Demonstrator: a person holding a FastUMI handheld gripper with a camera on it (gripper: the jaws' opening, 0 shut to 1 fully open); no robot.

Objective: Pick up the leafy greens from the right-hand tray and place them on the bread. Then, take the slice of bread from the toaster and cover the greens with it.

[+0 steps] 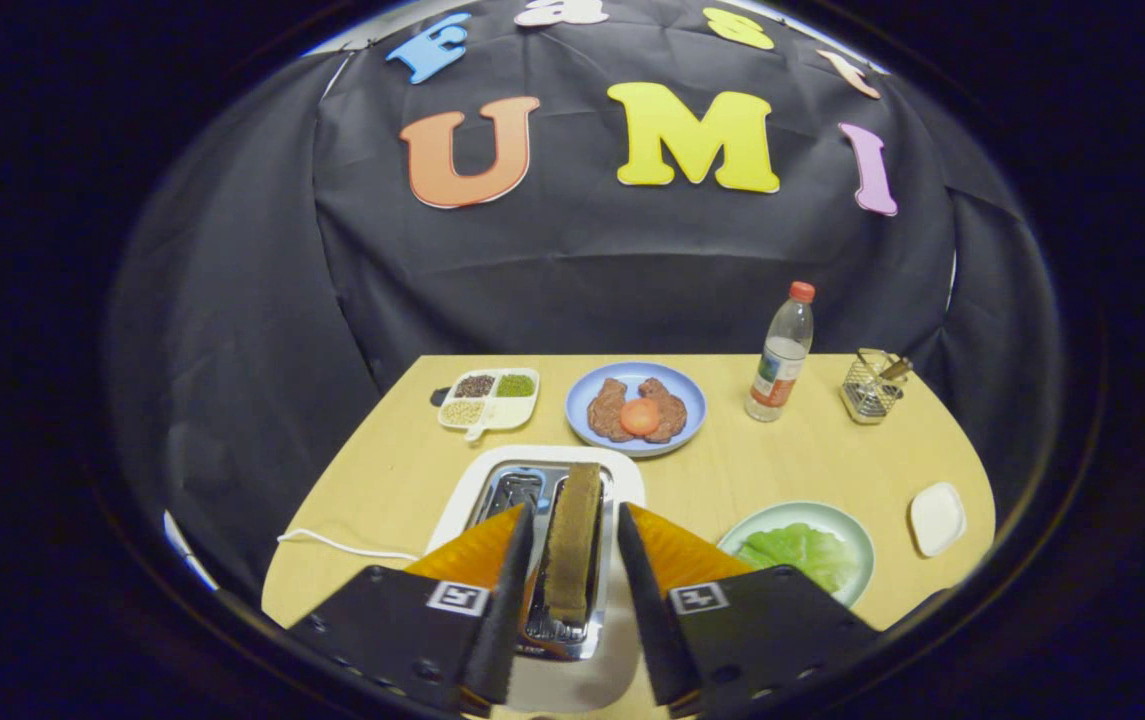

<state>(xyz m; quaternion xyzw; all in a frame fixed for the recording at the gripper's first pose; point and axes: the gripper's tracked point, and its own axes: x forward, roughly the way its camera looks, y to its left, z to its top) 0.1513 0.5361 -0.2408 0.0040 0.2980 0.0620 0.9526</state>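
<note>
A brown bread slice (572, 545) stands upright in the right slot of the white and chrome toaster (507, 490). My gripper (575, 512) is open just above the toaster. Its two orange-and-black fingers (492, 555) sit on either side of the slice, with a narrow gap on each side. The leafy greens (797, 553) lie on a pale green plate (857, 530) to the right of the toaster, beside my right finger. I cannot tell whether bread lies under the greens.
Beyond the toaster a blue plate (692, 400) holds two meat pieces and a tomato slice. A divided dish of grains (487, 400) sits to its left. A bottle (782, 355), a wire basket (872, 385) and a small white dish (936, 518) stand to the right. A white cord (342, 545) runs left.
</note>
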